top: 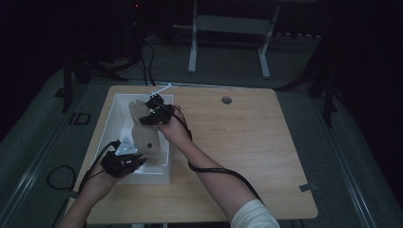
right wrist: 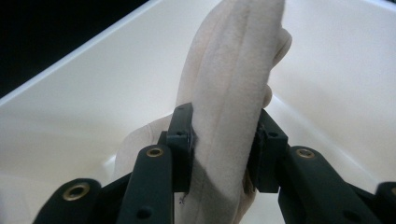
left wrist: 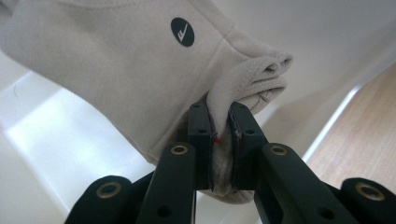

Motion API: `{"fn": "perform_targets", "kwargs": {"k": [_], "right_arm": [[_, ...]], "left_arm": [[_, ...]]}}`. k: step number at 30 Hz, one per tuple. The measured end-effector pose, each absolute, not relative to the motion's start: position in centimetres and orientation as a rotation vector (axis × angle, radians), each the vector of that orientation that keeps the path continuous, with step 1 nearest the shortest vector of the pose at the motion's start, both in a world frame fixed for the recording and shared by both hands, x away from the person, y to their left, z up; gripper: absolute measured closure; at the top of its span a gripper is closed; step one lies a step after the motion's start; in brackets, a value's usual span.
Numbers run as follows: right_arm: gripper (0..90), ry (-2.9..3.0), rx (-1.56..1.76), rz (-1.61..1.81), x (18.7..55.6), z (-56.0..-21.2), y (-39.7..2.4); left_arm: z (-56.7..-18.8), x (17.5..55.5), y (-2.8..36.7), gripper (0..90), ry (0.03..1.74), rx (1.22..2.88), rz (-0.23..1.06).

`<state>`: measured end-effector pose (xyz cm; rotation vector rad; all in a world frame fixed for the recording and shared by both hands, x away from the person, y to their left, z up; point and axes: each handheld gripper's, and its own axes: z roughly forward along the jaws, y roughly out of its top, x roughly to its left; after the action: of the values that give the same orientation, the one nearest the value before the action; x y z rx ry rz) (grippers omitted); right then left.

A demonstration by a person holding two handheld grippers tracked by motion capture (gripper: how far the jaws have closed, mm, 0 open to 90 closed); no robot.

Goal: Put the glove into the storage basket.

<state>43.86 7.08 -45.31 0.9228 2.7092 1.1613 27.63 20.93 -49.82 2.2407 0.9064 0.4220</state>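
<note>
A beige fleece glove (top: 145, 135) hangs stretched over a white bin (top: 109, 126) at the table's left side. My left gripper (top: 127, 156) holds its near end: in the left gripper view the jaws are shut on the bunched cuff (left wrist: 252, 84) of the glove (left wrist: 116, 70), which carries a round black logo (left wrist: 182, 31). My right gripper (top: 151, 111) holds the far end, where the glove's fingers (top: 138, 108) are. In the right gripper view its jaws pinch a thick fold of the glove (right wrist: 229, 102) above the bin's inside (right wrist: 93, 107).
The bin sits on a light wooden table (top: 237, 142) with a round cable hole (top: 226, 100) near the far edge. A cable (top: 223, 173) trails from the right gripper along the forearm. The bin's near wall (top: 152, 178) stands close to my left hand. Dark floor and a desk frame (top: 228, 38) lie beyond.
</note>
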Motion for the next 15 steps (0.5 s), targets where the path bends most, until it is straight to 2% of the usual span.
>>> {"fn": "perform_targets", "kwargs": {"k": [5, 7, 8, 9, 13, 15], "right_arm": [[64.5, 2.720, 0.907, 1.085, 44.0, -45.3, 7.6], [59.1, 2.730, 0.916, 1.053, 44.1, -45.3, 7.8], [52.4, 2.741, 0.930, 1.025, 44.2, -45.4, 7.9], [47.8, 2.740, 0.941, 1.013, 44.3, -45.4, 8.0], [36.4, 2.715, 0.929, 1.014, 44.5, -45.2, 7.7], [32.8, 2.717, 0.931, 1.035, 44.7, -45.1, 7.4]], "left_arm": [[-50.4, 28.0, 21.2, 81.8, 0.932, 2.226, 0.412], [-50.6, 28.2, 21.1, 81.6, 0.934, 2.243, 0.397], [-50.7, 28.3, 21.1, 80.4, 0.942, 2.255, 0.383], [-50.9, 28.5, 21.1, 77.4, 0.957, 2.268, 0.347], [-51.1, 28.9, 20.6, 55.3, 1.002, 2.265, 0.345], [-50.9, 29.1, 20.8, 50.5, 1.034, 2.233, 0.338]]}}
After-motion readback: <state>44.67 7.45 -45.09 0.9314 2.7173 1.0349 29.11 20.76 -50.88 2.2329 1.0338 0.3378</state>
